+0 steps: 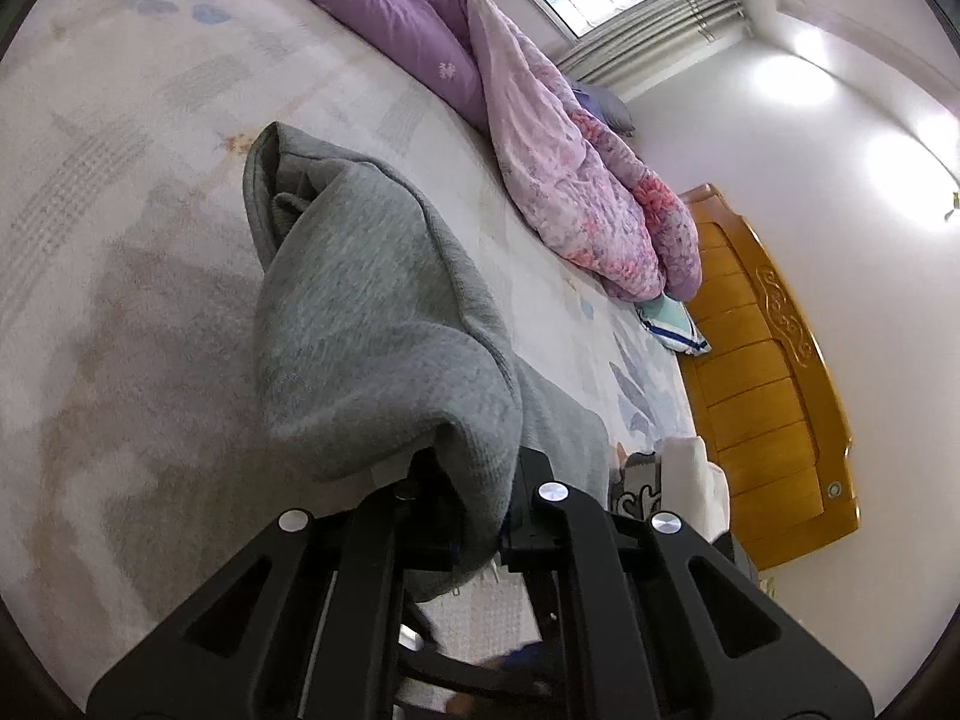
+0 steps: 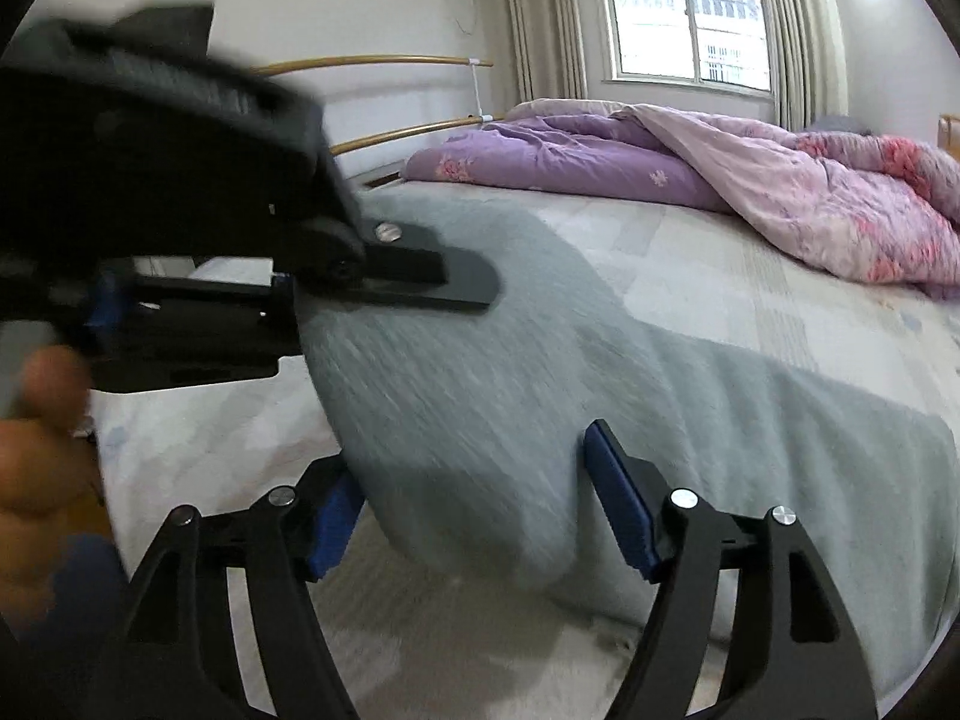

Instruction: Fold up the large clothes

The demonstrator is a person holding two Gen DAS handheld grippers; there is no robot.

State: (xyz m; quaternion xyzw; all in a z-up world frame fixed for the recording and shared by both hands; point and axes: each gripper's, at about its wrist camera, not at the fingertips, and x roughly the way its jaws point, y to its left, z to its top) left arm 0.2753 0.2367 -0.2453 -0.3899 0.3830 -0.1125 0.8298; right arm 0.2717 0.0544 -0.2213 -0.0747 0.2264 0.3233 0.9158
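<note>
A large grey sweatshirt-like garment lies on the pale patterned bed sheet. My left gripper is shut on a bunched fold of it and holds that part raised off the sheet. In the right wrist view the same left gripper comes in from the upper left, pinching the grey garment, with a hand behind it. My right gripper is open, its blue pads standing wide on either side of the garment's hanging lower edge without pressing on it.
A crumpled purple and pink quilt fills the far side of the bed. A wooden headboard and a small pillow are at one end, curved wooden rails at the other. A window is behind.
</note>
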